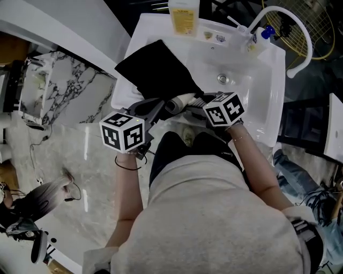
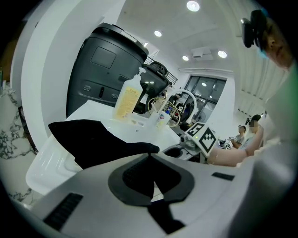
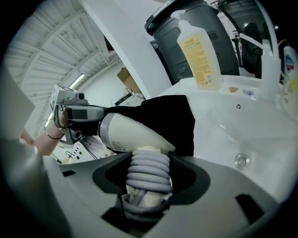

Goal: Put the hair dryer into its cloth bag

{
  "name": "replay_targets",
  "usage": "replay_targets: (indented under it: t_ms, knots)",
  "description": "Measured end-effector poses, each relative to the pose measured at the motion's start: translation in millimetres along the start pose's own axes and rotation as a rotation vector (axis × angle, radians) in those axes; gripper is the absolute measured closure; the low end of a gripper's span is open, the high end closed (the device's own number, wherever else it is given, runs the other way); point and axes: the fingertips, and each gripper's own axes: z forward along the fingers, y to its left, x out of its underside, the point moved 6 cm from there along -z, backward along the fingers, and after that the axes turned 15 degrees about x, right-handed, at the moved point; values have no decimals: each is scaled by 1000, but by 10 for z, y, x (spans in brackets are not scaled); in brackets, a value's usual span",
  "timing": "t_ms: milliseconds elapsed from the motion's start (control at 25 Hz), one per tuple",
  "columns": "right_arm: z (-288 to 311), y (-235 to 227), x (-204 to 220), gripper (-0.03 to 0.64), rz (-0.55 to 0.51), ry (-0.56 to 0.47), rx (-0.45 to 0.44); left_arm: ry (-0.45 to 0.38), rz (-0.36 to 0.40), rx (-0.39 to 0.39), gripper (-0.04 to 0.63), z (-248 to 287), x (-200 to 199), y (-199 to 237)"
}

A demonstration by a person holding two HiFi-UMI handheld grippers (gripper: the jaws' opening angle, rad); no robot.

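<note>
The black cloth bag (image 1: pixel 155 69) lies over the left side of the white sink (image 1: pixel 257 107). My left gripper (image 1: pixel 159 105) is shut on the bag's near edge. In the left gripper view the black cloth (image 2: pixel 93 139) runs right into the closed jaws of that gripper (image 2: pixel 150 158). The white hair dryer (image 3: pixel 130 132) points at the bag (image 3: pixel 172 116); its handle is wound with a grey cord (image 3: pixel 148 174). On that wrapped handle my right gripper (image 3: pixel 148 183) is shut. From the head view the dryer (image 1: pixel 181 100) sits between both grippers, just short of the bag's edge.
A yellow soap bottle (image 1: pixel 184 16) stands at the sink's back rim, with a curved white faucet (image 1: pixel 284 21) at the right. The drain (image 1: pixel 222 78) lies in the basin. A marble counter (image 1: pixel 64 91) adjoins on the left. Other people are in the background.
</note>
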Motion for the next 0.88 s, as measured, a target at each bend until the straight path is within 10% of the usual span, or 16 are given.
replay_targets:
  t_ms: [520, 880]
  knots:
    - [392, -40, -117, 376, 106, 40, 277, 52, -105, -6, 581, 138, 383, 28]
    - [329, -50, -110, 345, 111, 26, 180, 120, -115, 1, 581, 272, 434, 68]
